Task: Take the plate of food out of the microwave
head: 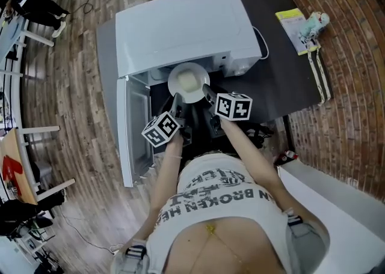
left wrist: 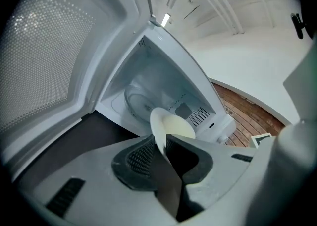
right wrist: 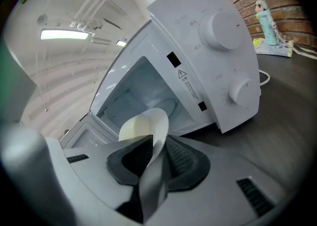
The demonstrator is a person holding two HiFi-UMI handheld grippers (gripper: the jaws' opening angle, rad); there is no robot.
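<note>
A person is holding a white plate point(head: 189, 82) between two hand-held grippers at the open mouth of a white microwave point(head: 180, 32), which is sitting on a dark table point(head: 283, 68). The plate is hanging just in front of the opening, above the table. The oven door point(head: 125, 128) is standing wide open on the person's left.

The left gripper point(head: 175, 102) is clamping the plate's near-left rim. In the left gripper view its ribbed dark pads point(left wrist: 141, 155) are pressing on the thin rim of the plate point(left wrist: 159, 130) from both sides, jaws narrowed to the thickness of the rim. The right gripper point(head: 208, 94) is doing the same on the opposite rim, and in the right gripper view its pads point(right wrist: 181, 163) are pinching the plate's edge point(right wrist: 158, 128).

The plate is carrying a smooth, pale yellow serving of food point(left wrist: 179, 130), which is filling most of its well; what the dish is cannot be told. The same pale mound point(right wrist: 134, 127) is showing past the right gripper's jaws.

Behind the plate, the microwave's white cavity point(left wrist: 153, 79) is holding only its round glass turntable point(left wrist: 138, 103). Two round dials point(right wrist: 221, 29) are sitting one above the other on the control panel.

Toward the table's far right edge, a yellow packet point(head: 290, 23) and a small pale figure point(head: 314, 24) are lying well apart from the oven.
</note>
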